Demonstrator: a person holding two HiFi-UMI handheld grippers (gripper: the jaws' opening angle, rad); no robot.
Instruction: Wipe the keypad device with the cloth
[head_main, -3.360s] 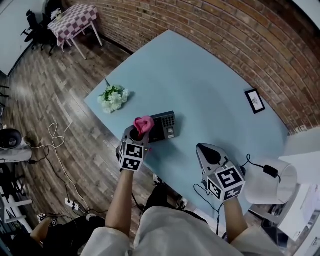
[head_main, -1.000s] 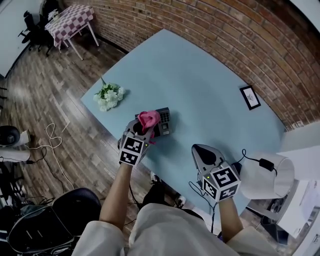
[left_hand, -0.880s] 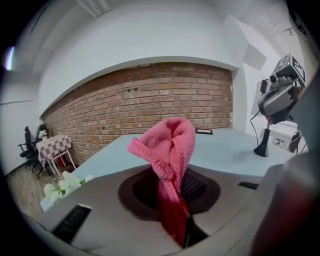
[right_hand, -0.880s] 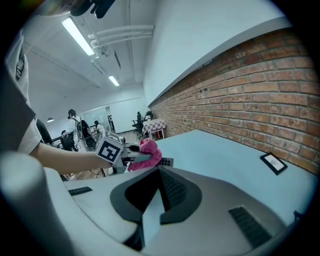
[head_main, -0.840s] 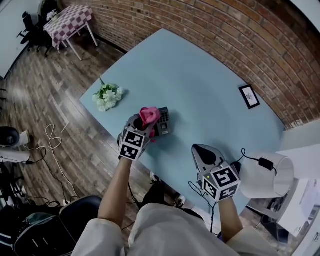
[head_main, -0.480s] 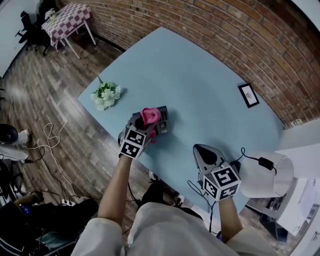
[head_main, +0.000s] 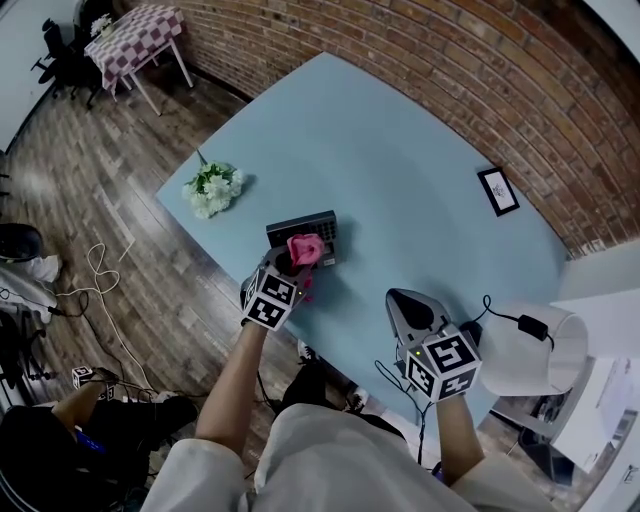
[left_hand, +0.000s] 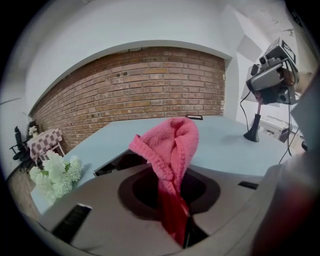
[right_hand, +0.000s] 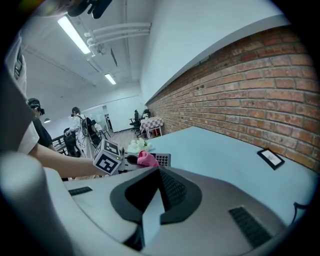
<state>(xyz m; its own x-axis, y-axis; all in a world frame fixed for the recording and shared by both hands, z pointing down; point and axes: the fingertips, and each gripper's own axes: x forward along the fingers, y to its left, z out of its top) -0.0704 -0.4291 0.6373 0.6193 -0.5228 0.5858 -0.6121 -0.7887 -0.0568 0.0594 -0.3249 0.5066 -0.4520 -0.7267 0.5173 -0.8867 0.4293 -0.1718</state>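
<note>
A black keypad device (head_main: 300, 229) lies near the front edge of the light blue table (head_main: 400, 150), with its keys at its right end. My left gripper (head_main: 297, 258) is shut on a pink cloth (head_main: 305, 249), which rests at the device's near edge. In the left gripper view the cloth (left_hand: 170, 150) stands bunched up out of the shut jaws, hiding most of the device (left_hand: 112, 165) behind it. My right gripper (head_main: 405, 299) hovers shut and empty over the table's near edge, apart from the device. It sees the cloth (right_hand: 147, 158) and the keypad (right_hand: 163, 159) to its left.
White flowers (head_main: 212, 189) lie at the table's left corner. A small picture frame (head_main: 497, 191) is on the far right by the brick wall. A white lamp-like object (head_main: 535, 360) with a cable sits at the right. A person crouches on the floor at lower left (head_main: 60, 440).
My left gripper has drawn the cloth across the device toward me, from its top to its near edge, uncovering most of the device. The right gripper has stayed put.
</note>
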